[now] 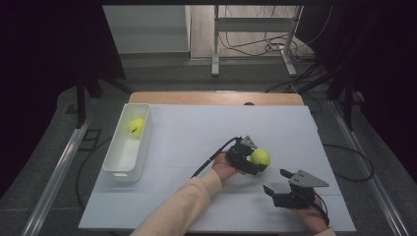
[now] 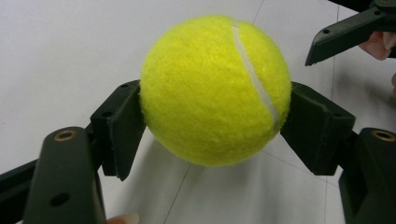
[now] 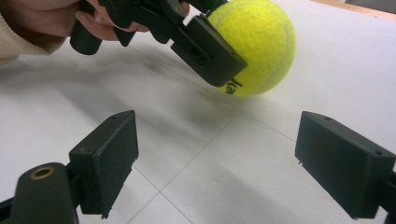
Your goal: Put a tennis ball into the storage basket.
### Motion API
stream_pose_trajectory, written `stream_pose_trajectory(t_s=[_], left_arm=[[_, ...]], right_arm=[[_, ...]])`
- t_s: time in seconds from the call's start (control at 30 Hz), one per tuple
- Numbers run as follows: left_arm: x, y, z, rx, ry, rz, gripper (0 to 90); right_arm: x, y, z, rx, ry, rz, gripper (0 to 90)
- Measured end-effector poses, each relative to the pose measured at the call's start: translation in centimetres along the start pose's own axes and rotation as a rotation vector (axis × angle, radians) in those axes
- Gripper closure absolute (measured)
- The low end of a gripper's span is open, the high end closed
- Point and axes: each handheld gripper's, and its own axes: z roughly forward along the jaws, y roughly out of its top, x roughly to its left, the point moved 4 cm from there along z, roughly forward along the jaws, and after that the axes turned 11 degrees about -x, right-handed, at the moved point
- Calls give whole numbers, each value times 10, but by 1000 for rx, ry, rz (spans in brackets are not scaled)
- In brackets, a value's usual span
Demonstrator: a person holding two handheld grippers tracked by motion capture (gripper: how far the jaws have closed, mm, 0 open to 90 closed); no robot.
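Currently the left gripper (image 1: 254, 158) has its fingers (image 2: 119, 126) clamped on the ball (image 1: 260, 157), right of centre, just above the surface (image 1: 196, 128). Right gripper (image 1: 279, 183) sits lower right, fingers apart, empty. Risk: narrow side contact on fuzzy felt; a quick swing toward the bin (image 1: 118, 169) could slip the ball free.

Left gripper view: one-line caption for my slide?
Left gripper clamps a yellow tennis ball just above the white table.

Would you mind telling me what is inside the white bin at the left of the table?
One yellow tennis ball lies at the far end of the white bin; the near wall hides part of the bin's floor.
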Motion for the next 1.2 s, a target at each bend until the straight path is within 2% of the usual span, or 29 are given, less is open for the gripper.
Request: stream_pose_trajectory(t_s=[0.63,1.2], left_arm=[[3,-2,-16,-24,6,4,266],[5,-6,-35,-48,8,-9,266]], right_arm=[[0,0,0,3,-1,-5,138],[0,0,1,1,1,-4,138]])
